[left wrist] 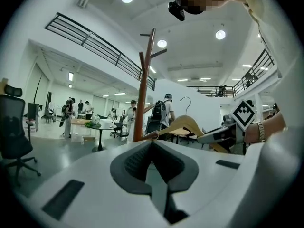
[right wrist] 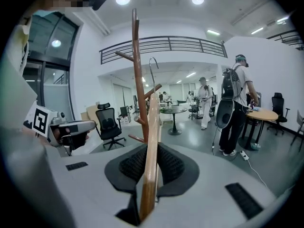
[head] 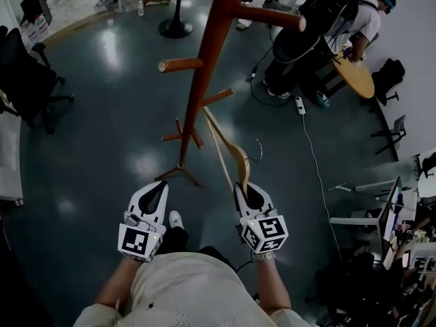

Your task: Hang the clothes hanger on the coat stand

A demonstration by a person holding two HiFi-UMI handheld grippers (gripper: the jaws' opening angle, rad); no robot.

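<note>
An office chair [head: 27, 80] stands at the far left on the dark, glossy floor [head: 102, 142]. Nearer, the left hand-held gripper [head: 158, 188] hangs above the floor with its jaws clenched on nothing; in the left gripper view its pads meet at the tip with nothing between them.

Right of it and farther off rises the wooden coat stand [head: 206, 60], with pegs branching off both sides of its trunk and its feet spread on the floor.

Just right of the trunk is the wooden clothes hanger [head: 231, 152]. It is on none of the pegs. Its far end reaches close to the trunk, below one of the lower pegs, and its metal hook [head: 258, 150] points off to the right. The right hand-held gripper [head: 244, 188] is grasping the near end of the hanger, and the right gripper view shows the wooden arm pinched edge-on between the pads, running up towards the trunk.

At the far right, a person with a backpack [head: 340, 16] bends over a round tabletop [head: 360, 77].
</note>
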